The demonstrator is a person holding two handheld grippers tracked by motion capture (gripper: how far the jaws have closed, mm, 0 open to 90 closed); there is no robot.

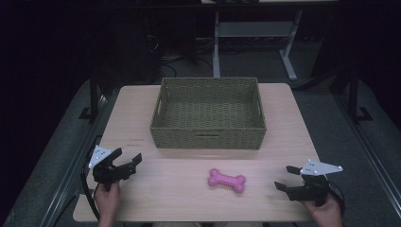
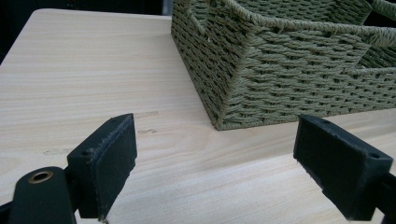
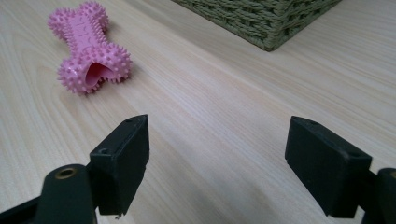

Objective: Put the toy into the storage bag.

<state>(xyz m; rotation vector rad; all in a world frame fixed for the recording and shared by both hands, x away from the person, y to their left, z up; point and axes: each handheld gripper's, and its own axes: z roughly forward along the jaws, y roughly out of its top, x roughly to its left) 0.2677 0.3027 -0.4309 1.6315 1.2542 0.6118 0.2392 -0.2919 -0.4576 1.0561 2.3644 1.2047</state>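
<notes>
A woven green basket (image 1: pixel 208 113) sits on the far half of a pale wooden table (image 1: pixel 137 113), and everything else can be placed from it. Its inside looks empty from the high view, with only the woven floor and a handle slot in the near wall to be seen. On the near side of the basket, a little toward its right end and apart from it, a pink spiky bone-shaped toy (image 1: pixel 227 180) lies flat on the wood, one knobbed end pointing back toward the basket's left, the other toward the near right. Off the basket's near-left corner, the left gripper (image 1: pixel 126 163) is held in the person's left hand (image 1: pixel 108 201) just over the table edge; its jaws stand wide apart with nothing between them, and in the left gripper view that basket corner (image 2: pixel 280 60) rises close ahead of them. Well off the basket's near-right corner, past the toy, the right gripper (image 1: pixel 286 178) is held in the right hand (image 1: pixel 326 213), its jaws likewise spread wide and empty. In the right gripper view the toy (image 3: pixel 88 46) lies ahead and to the left of the jaws, not touching them, with a basket corner (image 3: pixel 261 18) beyond.
</notes>
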